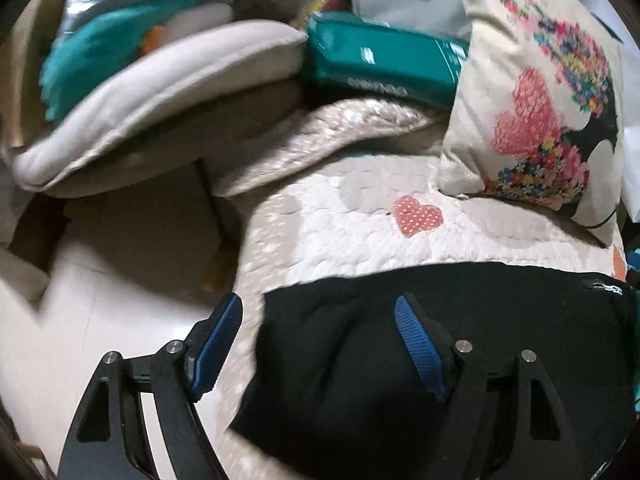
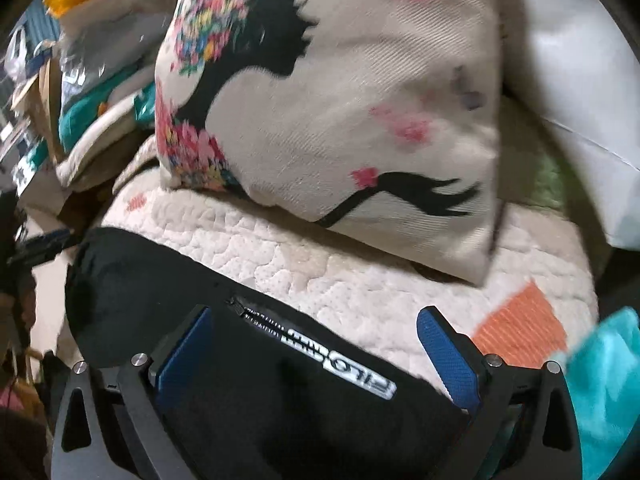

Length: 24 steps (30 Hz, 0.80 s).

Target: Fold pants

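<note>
Both my tools, left tool [image 1: 318, 316] and right tool [image 2: 312, 330], gape wide, empty, over black pants [image 2: 280, 400] below the pillow [image 2: 340, 100], ready to pinch.

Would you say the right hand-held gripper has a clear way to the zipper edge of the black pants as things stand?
Probably yes. The right hand-held gripper stands open right over the black pants, with the zipper between its fingers and nothing lying on it. The printed pillow sits farther back on the quilt.
</note>
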Tool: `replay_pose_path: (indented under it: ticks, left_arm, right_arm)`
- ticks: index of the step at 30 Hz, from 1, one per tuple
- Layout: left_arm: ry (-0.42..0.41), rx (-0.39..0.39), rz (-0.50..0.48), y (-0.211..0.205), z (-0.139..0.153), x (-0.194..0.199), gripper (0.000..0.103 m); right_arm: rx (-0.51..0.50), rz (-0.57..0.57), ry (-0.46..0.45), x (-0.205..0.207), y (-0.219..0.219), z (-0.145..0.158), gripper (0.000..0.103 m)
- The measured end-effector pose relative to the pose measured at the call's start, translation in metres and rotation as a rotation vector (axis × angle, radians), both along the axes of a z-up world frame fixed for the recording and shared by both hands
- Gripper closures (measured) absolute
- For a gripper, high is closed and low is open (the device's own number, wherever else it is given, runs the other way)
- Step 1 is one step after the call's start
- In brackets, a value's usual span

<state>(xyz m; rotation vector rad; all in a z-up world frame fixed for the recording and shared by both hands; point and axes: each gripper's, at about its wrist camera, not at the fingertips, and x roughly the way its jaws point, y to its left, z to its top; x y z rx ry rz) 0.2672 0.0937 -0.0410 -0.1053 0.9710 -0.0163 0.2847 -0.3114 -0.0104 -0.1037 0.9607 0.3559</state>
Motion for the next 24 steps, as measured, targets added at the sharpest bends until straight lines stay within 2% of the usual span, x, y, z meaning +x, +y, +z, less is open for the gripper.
replay_pose_path:
  ticks: [4, 7, 9, 10, 12, 13, 14, 16, 17, 19, 21, 24]
  left_arm:
    - [0.051, -0.031, -0.070, -0.010, -0.019, 0.021, 0.024]
    - [0.032, 0.012, -0.106, -0.018, -0.026, 0.025, 0.014]
    - [0.043, -0.013, -0.101, -0.016, -0.027, 0.026, 0.014]
    - [0.055, -0.036, -0.096, -0.014, -0.028, 0.027, 0.019]
    - [0.053, -0.044, -0.097, -0.014, -0.025, 0.023, 0.040]
    - [0.046, -0.042, -0.104, -0.014, -0.022, 0.021, 0.067]
    - [0.048, -0.058, -0.111, -0.014, -0.017, 0.019, 0.091]
    - [0.049, -0.086, -0.117, -0.012, -0.010, 0.016, 0.091]
    - [0.034, -0.080, -0.114, -0.012, -0.005, 0.013, 0.091]
    - [0.009, -0.078, -0.112, -0.013, 0.005, 0.006, 0.091]
    - [-0.011, -0.066, -0.109, -0.013, 0.014, 0.000, 0.091]
    - [-0.054, -0.048, -0.101, -0.016, 0.034, -0.010, 0.092]
  right_arm:
    - [-0.011, 0.042, 0.062, 0.017, 0.004, -0.019, 0.003]
    - [-0.007, 0.069, 0.113, 0.022, 0.008, -0.033, 0.004]
    - [-0.023, 0.088, 0.145, 0.022, 0.014, -0.045, 0.006]
    - [-0.028, 0.097, 0.156, 0.021, 0.016, -0.049, 0.008]
    - [-0.042, 0.110, 0.128, 0.015, 0.022, -0.050, 0.016]
    - [-0.026, 0.112, 0.129, 0.013, 0.022, -0.048, 0.030]
    - [0.003, 0.112, 0.133, 0.012, 0.021, -0.045, 0.053]
    - [0.032, 0.095, 0.149, 0.011, 0.017, -0.041, 0.070]
    - [0.028, 0.088, 0.148, 0.010, 0.015, -0.039, 0.086]
    - [0.046, 0.071, 0.149, 0.009, 0.008, -0.032, 0.091]
    - [0.074, 0.060, 0.143, 0.003, 0.001, -0.022, 0.093]
    - [0.064, 0.069, 0.118, -0.012, 0.006, -0.008, 0.096]
